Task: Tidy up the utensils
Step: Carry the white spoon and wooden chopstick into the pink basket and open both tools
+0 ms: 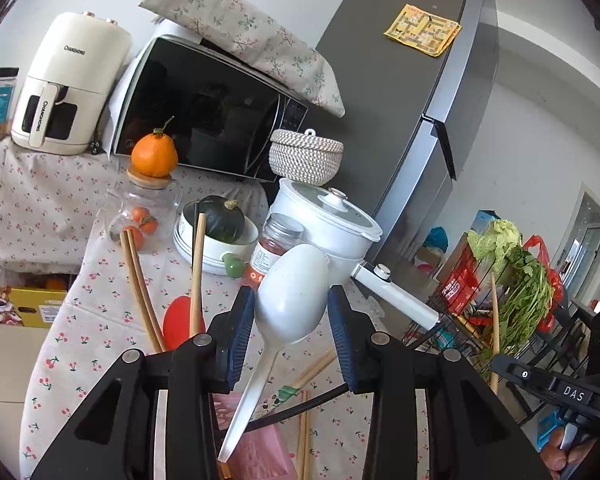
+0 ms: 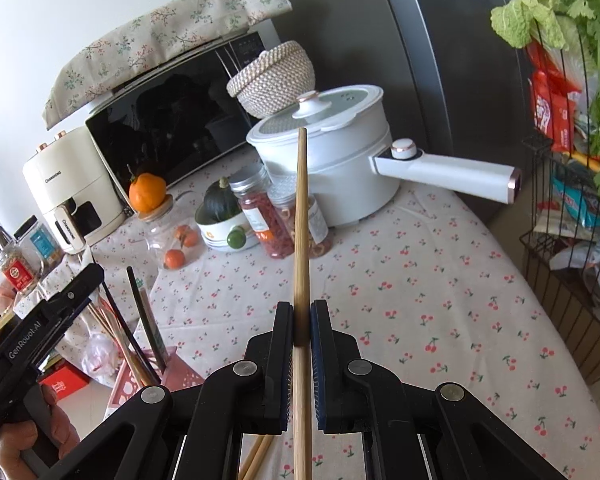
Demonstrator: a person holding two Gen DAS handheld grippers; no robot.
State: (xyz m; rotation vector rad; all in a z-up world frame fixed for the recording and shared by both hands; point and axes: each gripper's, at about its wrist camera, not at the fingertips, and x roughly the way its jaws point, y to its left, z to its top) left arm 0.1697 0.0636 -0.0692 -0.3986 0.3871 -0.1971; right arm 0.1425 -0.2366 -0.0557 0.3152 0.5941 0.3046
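left gripper (image 1: 291,312) has the white spoon (image 1: 292,288) pinched across its bowl, blue pads pressing on either side, handle trailing down toward the bottom of the frame. right gripper (image 2: 302,322) is clamped narrow on a single wooden chopstick (image 2: 301,216), the stick running straight up the middle of the right wrist view, tip in front of the white pot (image 2: 332,152).

below the spoon sits the pink utensil holder (image 1: 256,446), lower centre of the left wrist view, with chopsticks already standing in it; in the right wrist view the same holder shows at lower left. that looks like the target. to do it well: bring the spoon's handle over a free slot, tip it nearer upright, lower until the handle is well inside, then let go, since a grip on a rounded bowl may slip. the chopstick can wait its turn clear of the holder.

pose: both grippers tilt slightly downward over the cherry-print tabletop (image 2: 420,280), left gripper at lower left of the right wrist view, a hand (image 2: 28,436) around its grip.
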